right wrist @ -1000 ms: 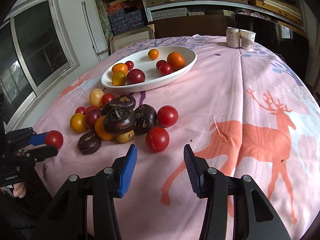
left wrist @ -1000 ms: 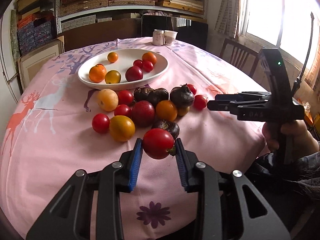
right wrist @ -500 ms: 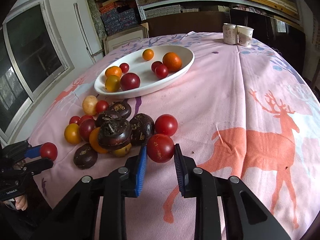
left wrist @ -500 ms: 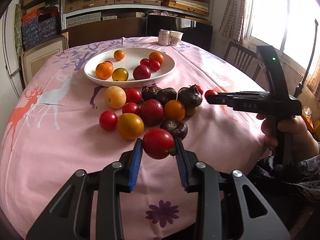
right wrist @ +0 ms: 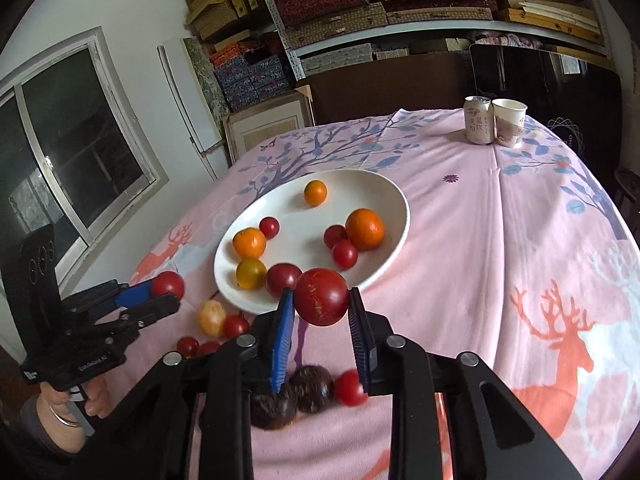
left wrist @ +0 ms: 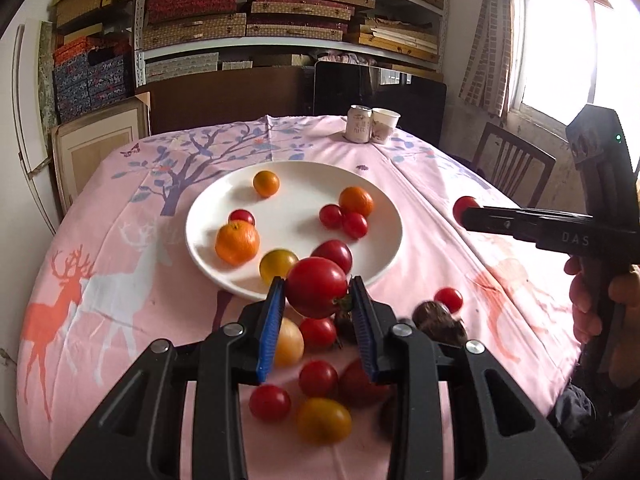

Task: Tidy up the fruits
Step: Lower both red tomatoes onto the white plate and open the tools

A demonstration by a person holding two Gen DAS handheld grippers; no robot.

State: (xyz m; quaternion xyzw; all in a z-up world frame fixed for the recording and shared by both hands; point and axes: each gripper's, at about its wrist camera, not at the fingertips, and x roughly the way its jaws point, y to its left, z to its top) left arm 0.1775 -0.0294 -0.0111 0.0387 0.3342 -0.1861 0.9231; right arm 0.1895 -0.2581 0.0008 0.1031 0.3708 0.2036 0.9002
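Note:
My left gripper (left wrist: 317,300) is shut on a red tomato (left wrist: 316,292), held in the air just short of the white plate's (left wrist: 384,216) near rim. My right gripper (right wrist: 321,304) is shut on another red tomato (right wrist: 322,296), also lifted near the plate (right wrist: 394,200). The plate holds several oranges and small tomatoes. Loose tomatoes, a yellow one (left wrist: 323,420) and dark brown fruits (right wrist: 311,388) lie on the pink cloth below the grippers. Each gripper shows in the other's view: the right gripper (left wrist: 464,210) at the right, the left gripper (right wrist: 166,292) at the left.
A drink can (right wrist: 478,120) and a paper cup (right wrist: 509,122) stand at the table's far side. Behind the table rise a dark cabinet and shelves of boxes. A wooden chair (left wrist: 514,168) stands at the right edge. A hand (left wrist: 600,300) grips the right tool's handle.
The right gripper closed on a red tomato and lifted it off the cloth. Both grippers moved forward toward the plate, carrying their tomatoes; the loose fruit pile now lies under them.

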